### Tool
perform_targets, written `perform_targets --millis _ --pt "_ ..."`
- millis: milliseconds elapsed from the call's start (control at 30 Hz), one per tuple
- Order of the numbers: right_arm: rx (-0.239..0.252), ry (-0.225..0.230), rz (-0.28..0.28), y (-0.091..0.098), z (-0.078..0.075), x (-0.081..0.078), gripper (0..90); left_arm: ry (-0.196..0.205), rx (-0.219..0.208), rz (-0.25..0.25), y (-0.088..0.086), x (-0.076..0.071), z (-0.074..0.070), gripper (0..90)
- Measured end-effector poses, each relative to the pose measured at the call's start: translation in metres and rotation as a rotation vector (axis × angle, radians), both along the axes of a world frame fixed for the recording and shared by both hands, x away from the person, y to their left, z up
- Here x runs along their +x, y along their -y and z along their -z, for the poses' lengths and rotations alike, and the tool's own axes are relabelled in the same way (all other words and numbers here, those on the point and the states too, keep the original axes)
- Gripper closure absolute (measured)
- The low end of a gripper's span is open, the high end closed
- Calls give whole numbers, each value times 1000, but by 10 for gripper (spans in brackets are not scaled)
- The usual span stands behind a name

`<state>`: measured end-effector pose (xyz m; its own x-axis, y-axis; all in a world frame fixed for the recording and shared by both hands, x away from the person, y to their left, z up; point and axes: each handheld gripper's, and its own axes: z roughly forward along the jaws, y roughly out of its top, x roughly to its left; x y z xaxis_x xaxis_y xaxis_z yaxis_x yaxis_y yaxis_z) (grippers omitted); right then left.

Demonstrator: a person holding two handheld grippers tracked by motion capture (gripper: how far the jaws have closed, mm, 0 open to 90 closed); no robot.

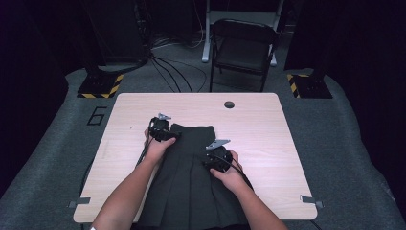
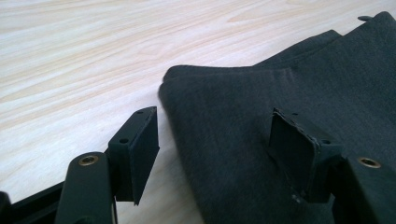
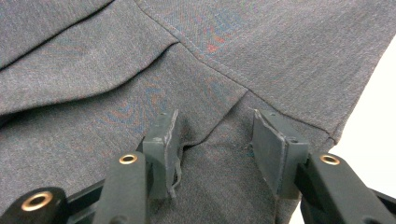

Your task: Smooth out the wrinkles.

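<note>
A dark pleated skirt (image 1: pixel 191 177) lies flat on the pale wooden table (image 1: pixel 268 139), its waistband toward the far side and its hem running off the near edge between the person's forearms. The left gripper (image 1: pixel 173 136) sits at the skirt's far left corner, held in the left hand (image 1: pixel 158 148). In the left gripper view its jaws stand wide apart — one pad (image 2: pixel 142 149) hangs over bare wood just beside the cloth's edge, the other (image 2: pixel 292 154) over the fabric, and the folded corner of the skirt (image 2: pixel 224 140) lies in the gap with neither pad pressing on it. The right gripper (image 1: pixel 210 163) rests on the skirt's right side, below the waistband, in the right hand (image 1: pixel 232 175). In the right gripper view its jaws are about half open, both pads (image 3: pixel 161 149) down on the cloth where a pleat meets the stitched seam; a small ridge of fabric (image 3: pixel 210 135) rises between them — whether the pads actually pinch it I cannot tell. A strip of table shows at the right edge of that view, just past the skirt's side.
</note>
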<state>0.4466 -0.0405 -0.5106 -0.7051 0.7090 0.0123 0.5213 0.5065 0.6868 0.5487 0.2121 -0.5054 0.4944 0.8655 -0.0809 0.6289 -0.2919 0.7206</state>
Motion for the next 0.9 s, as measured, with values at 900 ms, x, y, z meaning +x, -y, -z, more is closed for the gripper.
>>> perform_targets --millis 900 --pt "-1 4 21 -1 0 -3 520 -27 -45 13 6 15 3 650"
